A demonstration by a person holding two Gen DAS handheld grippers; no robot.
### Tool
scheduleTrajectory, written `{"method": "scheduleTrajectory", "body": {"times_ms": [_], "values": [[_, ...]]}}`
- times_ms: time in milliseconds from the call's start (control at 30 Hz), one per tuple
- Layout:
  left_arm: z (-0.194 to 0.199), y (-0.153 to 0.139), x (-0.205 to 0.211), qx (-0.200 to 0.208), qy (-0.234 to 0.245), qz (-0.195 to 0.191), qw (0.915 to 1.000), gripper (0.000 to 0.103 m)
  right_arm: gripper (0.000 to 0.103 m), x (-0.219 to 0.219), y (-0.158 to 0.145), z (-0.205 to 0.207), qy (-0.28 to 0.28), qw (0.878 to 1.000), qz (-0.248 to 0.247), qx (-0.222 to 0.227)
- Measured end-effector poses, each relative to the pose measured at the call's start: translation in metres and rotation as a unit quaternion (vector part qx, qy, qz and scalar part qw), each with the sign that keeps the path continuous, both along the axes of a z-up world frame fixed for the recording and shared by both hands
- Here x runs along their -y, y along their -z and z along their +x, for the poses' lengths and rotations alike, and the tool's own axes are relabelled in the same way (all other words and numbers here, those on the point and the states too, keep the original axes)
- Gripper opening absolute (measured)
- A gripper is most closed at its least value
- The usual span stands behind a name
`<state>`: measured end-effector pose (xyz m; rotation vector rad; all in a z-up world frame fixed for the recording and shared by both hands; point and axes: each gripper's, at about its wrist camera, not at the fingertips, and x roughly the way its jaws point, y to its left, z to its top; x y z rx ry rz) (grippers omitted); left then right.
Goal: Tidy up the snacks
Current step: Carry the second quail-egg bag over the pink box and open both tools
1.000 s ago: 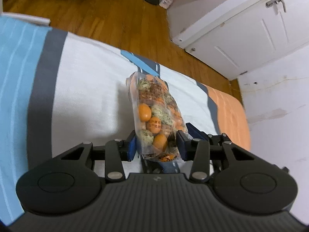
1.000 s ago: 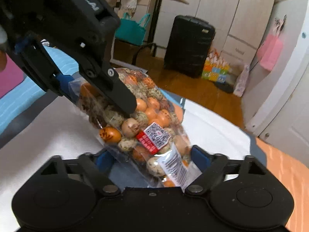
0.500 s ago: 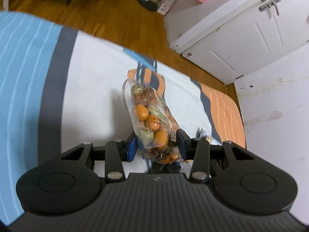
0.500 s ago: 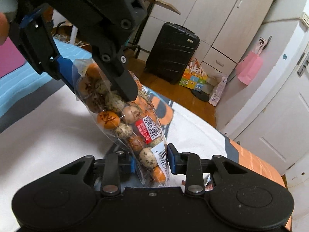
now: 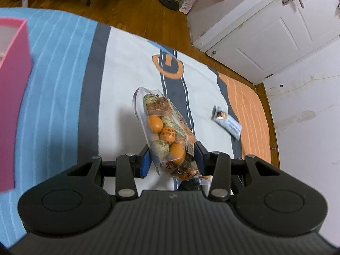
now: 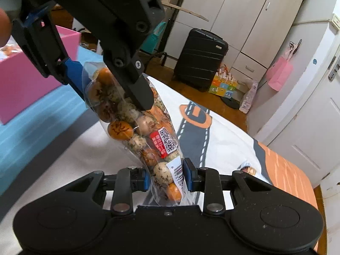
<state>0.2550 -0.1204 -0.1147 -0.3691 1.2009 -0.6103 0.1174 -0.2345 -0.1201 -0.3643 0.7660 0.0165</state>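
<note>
A clear bag of orange and speckled egg-shaped snacks (image 5: 167, 133) hangs in the air above the bed, held at both ends. My left gripper (image 5: 171, 159) is shut on one end of it. My right gripper (image 6: 166, 178) is shut on the other end, near the barcode; the bag (image 6: 136, 123) runs up from it to the left gripper (image 6: 110, 85), which fills the upper left of the right wrist view. A small blue-wrapped snack (image 5: 227, 121) lies on the bedspread (image 5: 63, 85) to the right; it also shows in the right wrist view (image 6: 247, 170).
A pink box (image 5: 10, 80) stands on the bed at the left, also seen in the right wrist view (image 6: 31, 80). Beyond the bed are wooden floor, a black suitcase (image 6: 199, 57), a white door (image 5: 276, 25) and wardrobes (image 6: 233, 10).
The right gripper closed on the lower end of the bag. Both grippers lifted the bag higher above the bed, and the pink box and blue-wrapped snack came into view.
</note>
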Motion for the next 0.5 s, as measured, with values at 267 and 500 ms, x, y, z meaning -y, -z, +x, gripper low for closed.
{"method": "scheduleTrajectory", "body": {"times_ms": [267,500], "values": [[-0.043,-0.029,-0.034,0.0,-0.005,-0.009,0.9999,0.041,0.035,-0.015,-0.026,-0.031,-0.02,1.0,0.017,0.0],[-0.072,-0.071,-0.069,0.037,-0.019,0.0,0.9991,0.041,0.034,-0.045,-0.054,-0.044,-0.057,0.998,0.006,0.024]]}}
